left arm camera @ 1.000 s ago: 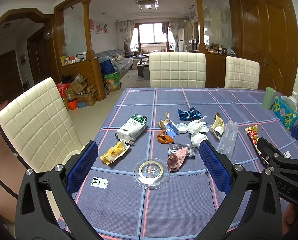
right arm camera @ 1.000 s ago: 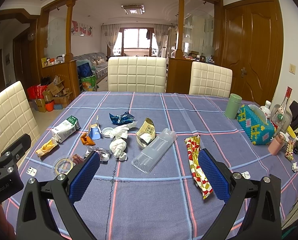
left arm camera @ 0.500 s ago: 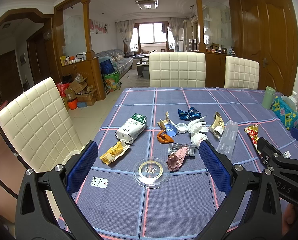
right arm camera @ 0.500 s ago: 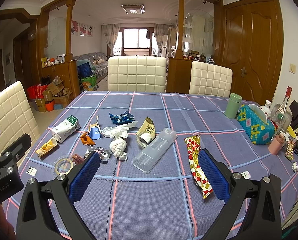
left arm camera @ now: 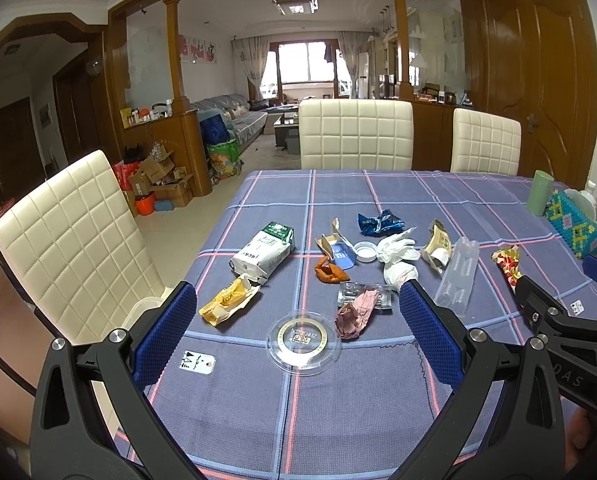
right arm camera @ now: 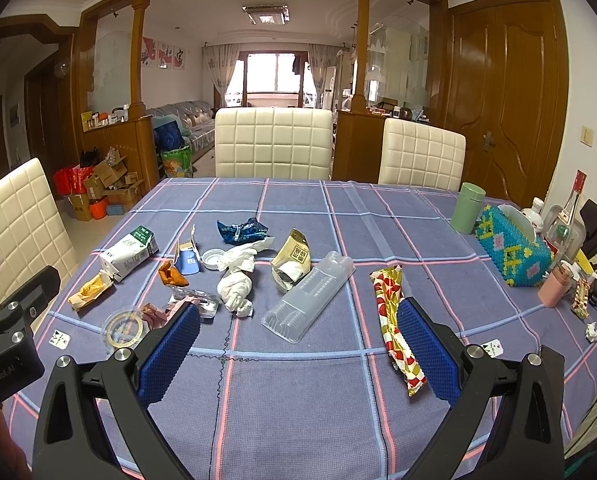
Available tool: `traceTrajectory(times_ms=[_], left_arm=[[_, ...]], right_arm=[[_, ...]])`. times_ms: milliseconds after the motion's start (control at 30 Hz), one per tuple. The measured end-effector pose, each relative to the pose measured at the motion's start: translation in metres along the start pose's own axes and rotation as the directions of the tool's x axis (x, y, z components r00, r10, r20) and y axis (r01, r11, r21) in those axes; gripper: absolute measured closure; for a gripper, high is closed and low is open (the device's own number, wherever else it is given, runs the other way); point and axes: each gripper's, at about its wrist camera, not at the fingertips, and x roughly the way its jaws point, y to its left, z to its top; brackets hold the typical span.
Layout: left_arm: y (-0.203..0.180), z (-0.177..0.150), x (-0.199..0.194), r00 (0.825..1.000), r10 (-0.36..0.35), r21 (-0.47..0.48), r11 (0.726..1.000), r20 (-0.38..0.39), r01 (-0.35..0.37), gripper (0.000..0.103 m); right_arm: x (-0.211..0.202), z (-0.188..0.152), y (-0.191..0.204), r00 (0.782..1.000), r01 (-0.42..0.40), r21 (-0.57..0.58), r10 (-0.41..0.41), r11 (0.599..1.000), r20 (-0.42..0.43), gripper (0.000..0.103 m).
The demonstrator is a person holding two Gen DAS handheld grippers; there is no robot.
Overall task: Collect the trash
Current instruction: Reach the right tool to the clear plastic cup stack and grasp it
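Ahead of the left claw (left arm camera: 298, 328), whose blue pads stand spread wide with nothing between them, a round clear lid (left arm camera: 304, 338) lies flat on the checked counter (left arm camera: 338, 408), with bare cloth between it and the near edge. Just beyond the lid and toward the claw's right pad sits a crumpled pink wrapper (left arm camera: 356, 314), touching a clear foil packet (left arm camera: 364, 295). Off toward the left pad lie a yellow wrapper (left arm camera: 228, 300) and a white milk carton (left arm camera: 263, 252), both close to the counter's left edge, past which a cream chair (left arm camera: 70, 248) stands. A small white tag (left arm camera: 196, 361) rests beside the left pad.

The right claw (right arm camera: 296, 350) is likewise spread and holds nothing. Straight ahead of it lie a clear plastic tray (right arm camera: 310, 296) and a knotted white tissue (right arm camera: 236, 280); a red-and-gold wrapper (right arm camera: 394, 320) runs alongside its right pad, which hides part of it. Open cloth fills the space under and before this claw. Farther right, a green cup (right arm camera: 467, 208) and a beaded tissue box (right arm camera: 512, 250) crowd the counter's right edge, where smaller items are too distorted to make out.
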Motion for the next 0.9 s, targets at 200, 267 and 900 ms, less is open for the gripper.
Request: traceTrajectory(times_ms=[200,267,900], left_arm=[[0.002,-0.009,0.021,0.999,0.02,-0.001,1.0,-0.045,-0.02,0.003],[0.007,-0.015,0.036,0.997,0.027,-0.007,1.0,-0.079,-0.027,0.003],[0.025,-0.049,0.146,0.927,-0.025,-0.034,0.999,-0.374,0.014,0.003]], right_arm=[[0.027,-0.008,0.001,0.999,-0.003,-0.012,0.003,1.0,-0.04,0.007],[0.042,-0.012,0.001,0.997,-0.009,-0.017,0.007,1.0,-0.077,0.007],[0.144,-0.03,0.001,0.962,-0.052,-0.053,0.036,0.997,-0.271,0.007]])
